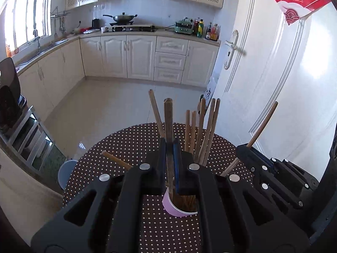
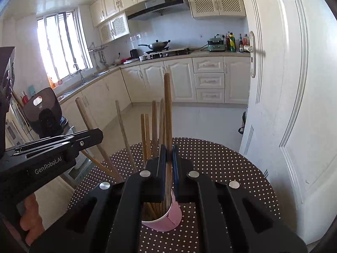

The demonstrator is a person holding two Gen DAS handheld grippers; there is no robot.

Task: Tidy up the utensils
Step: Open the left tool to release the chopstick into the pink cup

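Note:
A pink paper cup (image 1: 177, 207) stands on the round polka-dot table (image 1: 130, 143) and holds several wooden chopsticks (image 1: 205, 130). My left gripper (image 1: 169, 147) is shut on one upright chopstick (image 1: 168, 118) whose lower end is in the cup. My right gripper (image 2: 169, 154) is shut on another upright chopstick (image 2: 167, 105) that reaches down into the cup (image 2: 168, 219). The right gripper also shows in the left wrist view (image 1: 242, 149), just right of the cup. The left gripper shows at the left of the right wrist view (image 2: 92, 133).
The table (image 2: 221, 168) stands beside a white door (image 2: 294, 105) on the right. A blue stool (image 1: 66, 172) sits left of the table. A black appliance (image 2: 43, 109) stands on a rack at far left. Kitchen cabinets (image 1: 126, 57) line the far wall.

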